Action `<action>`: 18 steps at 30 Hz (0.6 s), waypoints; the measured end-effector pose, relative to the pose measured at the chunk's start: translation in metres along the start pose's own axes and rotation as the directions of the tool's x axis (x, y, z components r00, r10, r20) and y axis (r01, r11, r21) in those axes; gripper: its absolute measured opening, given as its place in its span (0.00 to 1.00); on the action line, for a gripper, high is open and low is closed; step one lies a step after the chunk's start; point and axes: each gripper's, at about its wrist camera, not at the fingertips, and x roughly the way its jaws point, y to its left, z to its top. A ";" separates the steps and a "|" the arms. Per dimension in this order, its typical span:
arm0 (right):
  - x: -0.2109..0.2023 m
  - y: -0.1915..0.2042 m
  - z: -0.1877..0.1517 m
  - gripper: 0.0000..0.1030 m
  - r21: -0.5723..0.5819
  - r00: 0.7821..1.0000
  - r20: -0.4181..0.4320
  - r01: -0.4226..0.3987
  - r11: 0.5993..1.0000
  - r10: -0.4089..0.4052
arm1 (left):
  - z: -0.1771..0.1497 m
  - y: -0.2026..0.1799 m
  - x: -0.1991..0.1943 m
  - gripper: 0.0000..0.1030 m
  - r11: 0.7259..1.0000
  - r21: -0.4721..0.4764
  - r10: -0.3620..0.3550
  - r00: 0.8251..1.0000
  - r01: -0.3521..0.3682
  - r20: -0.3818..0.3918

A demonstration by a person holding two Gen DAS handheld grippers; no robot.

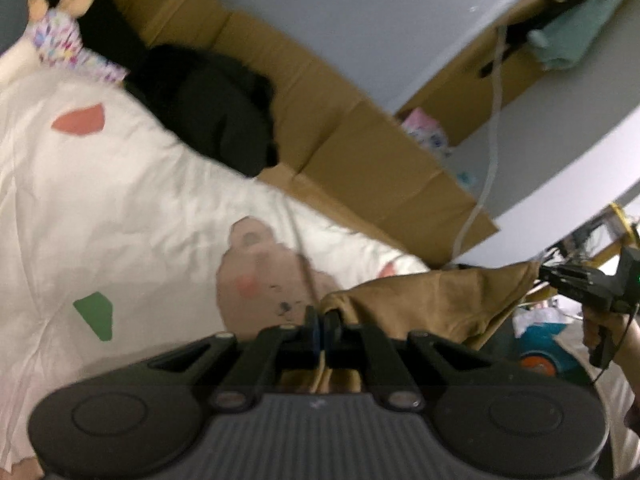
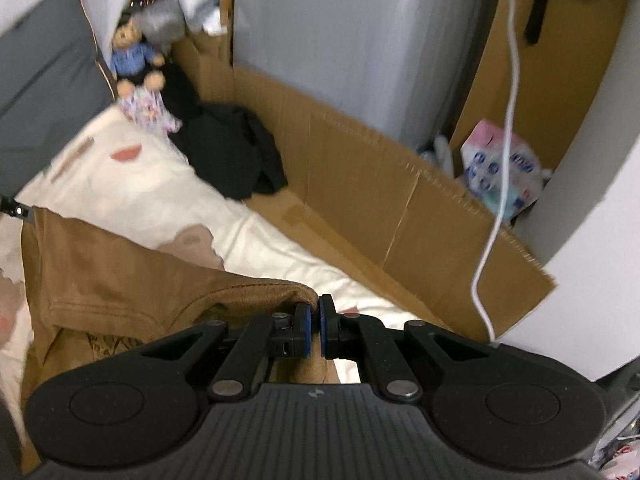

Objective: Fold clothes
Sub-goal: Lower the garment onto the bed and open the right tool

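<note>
Left gripper fingers pinched on brown garment corner, garment stretched lengthwise between grippers above white duvet, right gripper clamped on opposite edge.

The left gripper is pinched closed, cloth caught between its pads. The right gripper is likewise clamped tight on cloth, a hand gripping its handle.
</note>
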 end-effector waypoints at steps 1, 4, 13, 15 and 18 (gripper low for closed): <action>0.011 0.000 -0.001 0.04 -0.004 1.000 -0.010 -0.001 1.000 0.001 | 0.001 0.006 0.007 0.02 1.000 -0.006 0.008 1.000 -0.008 -0.009; 0.040 0.000 -0.002 0.04 -0.004 0.999 -0.033 -0.006 1.000 0.005 | 0.008 0.022 0.025 0.02 0.999 -0.028 0.035 0.999 -0.036 -0.032; 0.126 0.002 -0.006 0.05 -0.004 0.995 -0.101 -0.018 1.000 0.018 | 0.035 0.054 0.079 0.10 0.986 -0.079 0.140 0.987 -0.146 -0.073; 0.145 0.002 -0.007 0.05 -0.004 0.993 -0.116 -0.021 1.000 0.020 | 0.043 0.056 0.081 0.14 0.977 -0.086 0.190 0.979 -0.196 -0.072; 0.180 -0.007 0.007 0.09 0.018 0.989 -0.141 -0.047 0.999 0.050 | 0.046 0.048 0.077 0.15 0.974 -0.042 0.217 0.973 -0.221 -0.074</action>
